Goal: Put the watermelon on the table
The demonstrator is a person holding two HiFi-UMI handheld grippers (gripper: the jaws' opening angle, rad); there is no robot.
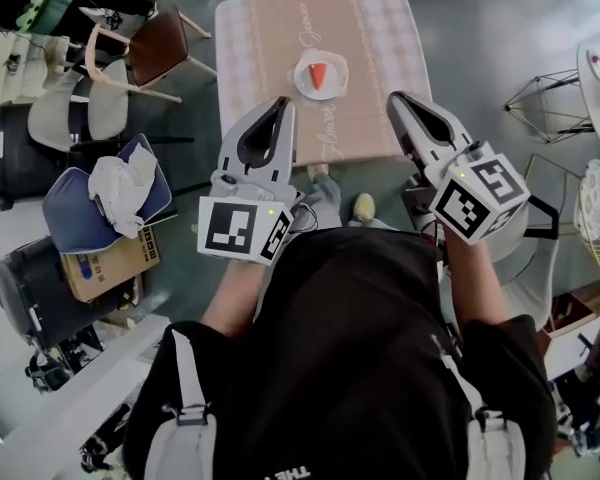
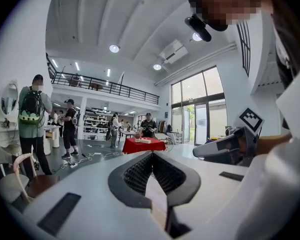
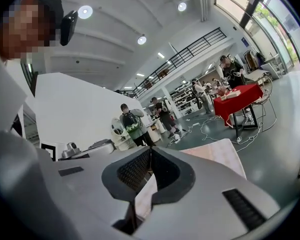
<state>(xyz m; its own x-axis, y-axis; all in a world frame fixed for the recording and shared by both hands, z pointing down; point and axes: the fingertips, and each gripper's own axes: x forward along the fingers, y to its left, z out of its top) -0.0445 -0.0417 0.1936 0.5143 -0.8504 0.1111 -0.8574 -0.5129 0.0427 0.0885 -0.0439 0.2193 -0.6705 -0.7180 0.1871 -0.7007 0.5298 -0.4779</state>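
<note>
A red wedge of watermelon [image 1: 319,75] lies on a white plate [image 1: 336,80] in the middle of a small table with a pink cloth [image 1: 270,38]. Both grippers hover side by side near the table's front edge, pointing toward it. My left gripper [image 1: 283,104] is shut with nothing between its jaws, its tips [image 2: 151,154] meeting. My right gripper [image 1: 395,98] is also shut and empty, with its tips [image 3: 151,150] closed over the table's pink corner [image 3: 217,151]. Neither touches the plate.
A wooden chair with a brown seat [image 1: 156,48] stands left of the table. A blue chair with cloth on it [image 1: 108,194], a cardboard box [image 1: 110,264] and black bins sit at the left. A wire stand [image 1: 550,103] is at the right. People [image 2: 32,119] and a red-clothed table [image 2: 144,145] are far off.
</note>
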